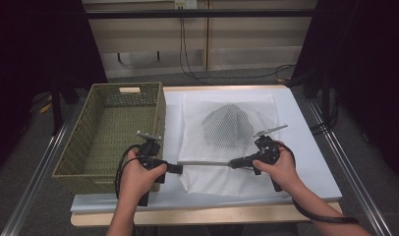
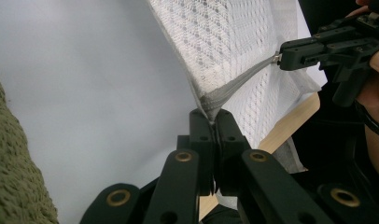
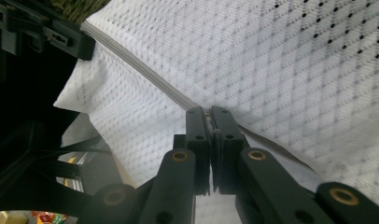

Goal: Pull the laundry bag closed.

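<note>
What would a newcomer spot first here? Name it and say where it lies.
First, the white mesh laundry bag spread mid-table with a dark garment inside. Its grey zipper is stretched taut along the near edge between the left gripper and the right gripper, both clamped on it. Next, the green woven basket at the table's left.

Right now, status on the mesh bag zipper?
Left tongs shut on zipper end. Right tongs shut on zipper pull. Mesh bag flat beside basket. Nothing in the way.
</note>
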Demonstrator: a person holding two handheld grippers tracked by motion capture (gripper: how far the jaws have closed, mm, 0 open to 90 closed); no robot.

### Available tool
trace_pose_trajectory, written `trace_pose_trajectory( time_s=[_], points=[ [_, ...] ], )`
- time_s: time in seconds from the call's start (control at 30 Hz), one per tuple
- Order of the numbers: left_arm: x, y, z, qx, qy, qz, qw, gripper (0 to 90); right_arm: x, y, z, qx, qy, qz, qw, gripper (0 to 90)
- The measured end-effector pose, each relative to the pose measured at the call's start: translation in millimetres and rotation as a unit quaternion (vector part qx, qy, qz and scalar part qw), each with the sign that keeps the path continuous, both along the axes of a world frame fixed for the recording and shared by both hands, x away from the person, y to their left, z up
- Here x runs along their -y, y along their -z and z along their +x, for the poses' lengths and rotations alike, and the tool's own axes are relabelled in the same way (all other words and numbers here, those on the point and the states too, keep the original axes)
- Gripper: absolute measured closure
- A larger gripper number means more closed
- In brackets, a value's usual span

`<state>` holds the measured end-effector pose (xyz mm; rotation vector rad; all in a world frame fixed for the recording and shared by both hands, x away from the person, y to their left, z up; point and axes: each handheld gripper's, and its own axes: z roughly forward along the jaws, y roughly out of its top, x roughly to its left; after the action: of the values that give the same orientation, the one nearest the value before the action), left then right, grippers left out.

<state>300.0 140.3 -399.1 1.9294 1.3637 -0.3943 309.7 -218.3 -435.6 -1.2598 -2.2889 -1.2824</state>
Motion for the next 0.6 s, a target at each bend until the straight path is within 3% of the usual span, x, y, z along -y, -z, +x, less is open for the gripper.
trace_pose_trajectory(
  time_s=[0.6],
  points=[
    [-0.6, -1.1, -0.1, -0.002, 0.0, -0.002, 1.0, 88.1, 18.2, -3.4, -4.7, 0.005, 0.012, 0.003, 0.9999, 87.5]
  ],
)
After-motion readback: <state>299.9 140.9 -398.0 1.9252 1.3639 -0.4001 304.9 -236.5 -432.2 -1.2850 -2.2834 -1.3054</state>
